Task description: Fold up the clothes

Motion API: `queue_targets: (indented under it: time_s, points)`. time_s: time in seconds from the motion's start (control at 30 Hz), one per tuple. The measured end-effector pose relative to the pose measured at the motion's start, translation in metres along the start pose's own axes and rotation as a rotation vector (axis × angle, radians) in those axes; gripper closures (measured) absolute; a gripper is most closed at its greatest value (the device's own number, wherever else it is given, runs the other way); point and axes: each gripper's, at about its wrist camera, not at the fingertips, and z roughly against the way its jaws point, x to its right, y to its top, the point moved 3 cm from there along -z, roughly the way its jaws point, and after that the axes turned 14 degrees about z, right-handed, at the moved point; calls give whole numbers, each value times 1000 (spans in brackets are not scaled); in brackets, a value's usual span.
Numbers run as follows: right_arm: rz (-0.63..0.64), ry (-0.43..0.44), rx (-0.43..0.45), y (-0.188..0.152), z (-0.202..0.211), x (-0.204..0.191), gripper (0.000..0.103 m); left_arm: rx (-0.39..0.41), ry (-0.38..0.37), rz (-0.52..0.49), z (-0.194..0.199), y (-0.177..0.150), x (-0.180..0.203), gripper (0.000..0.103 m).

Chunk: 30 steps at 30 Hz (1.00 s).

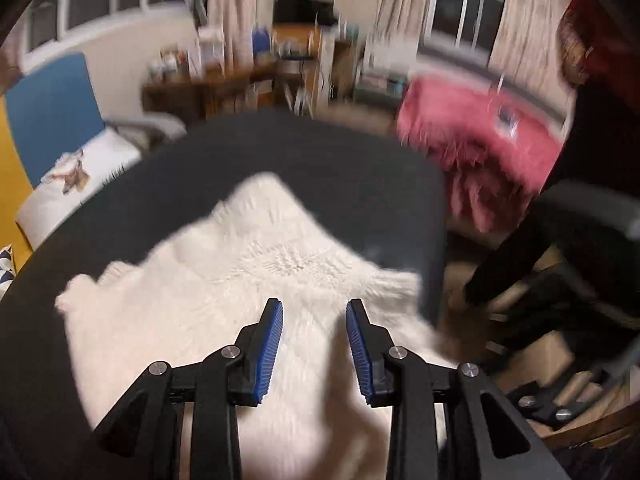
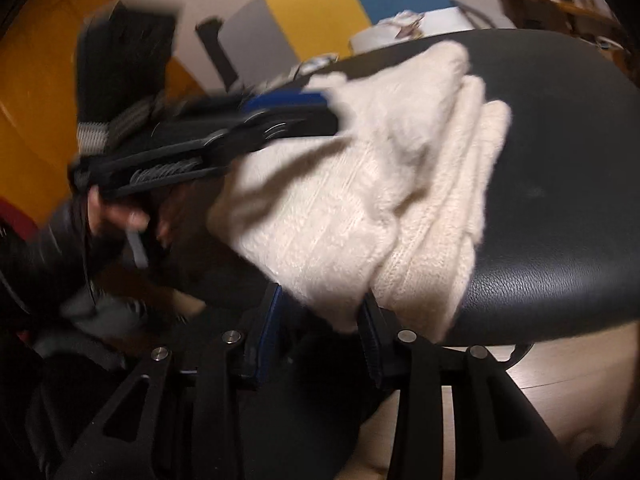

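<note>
A white fluffy knit sweater lies bunched on a dark round table. In the left wrist view my left gripper hovers over the sweater's near part, its blue pads apart with nothing between them. The right wrist view shows the sweater folded in thick layers at the table's near-left edge. My right gripper is at the lowest fold, which fills the gap between its fingers. The blurred left gripper, held by a hand, reaches over the sweater's left side.
A pink cover lies beyond the table at right, and a cluttered desk stands behind. A white pillow is at left. A dark sleeve and a chair are on the right. Pale floor shows below the table.
</note>
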Motion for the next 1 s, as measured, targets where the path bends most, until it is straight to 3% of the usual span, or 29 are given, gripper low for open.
queue_targets:
  time_s: [0.03, 0.07, 0.23, 0.3, 0.4, 0.47, 0.57, 0.6, 0.63, 0.8, 0.9, 0.97, 1.0]
  points:
    - [8, 2, -14, 2, -1, 0, 86, -41, 22, -5, -12, 5, 2, 71]
    - [29, -24, -68, 2, -6, 2, 86, -79, 43, -8, -24, 9, 5, 70]
    - [27, -135, -292, -25, -34, 25, 91, -103, 56, 71, -33, 18, 3, 70]
    - [-12, -146, -300, -37, -35, 33, 91, -107, 58, 55, -30, 18, 5, 70]
    - [-61, -95, -189, -35, -6, 29, 90, -100, 9, 80, -20, 18, -1, 70]
    - [-52, -75, -66, -25, 25, 24, 90, -90, -33, 119, -12, 22, -8, 70]
    - [-40, -29, 71, -6, 52, 23, 59, -91, -68, 157, -10, 23, -15, 70]
    - [-25, -16, 55, -1, 46, 24, 48, -87, -66, 154, -9, 22, -14, 70]
    - [-11, -2, 39, 4, 41, 24, 45, -83, -64, 151, -9, 22, -13, 70]
    - [43, 63, -39, 9, 11, 18, 45, -92, -47, 156, -12, 24, -9, 70]
    - [75, 164, -11, 15, 8, 5, 65, -125, -31, 200, -21, 27, -9, 70]
    - [121, 139, -51, 18, 7, 1, 70, -145, 2, 227, -27, 30, -8, 70]
    - [110, 105, -99, 16, -2, 5, 84, -154, 18, 239, -30, 31, -7, 69]
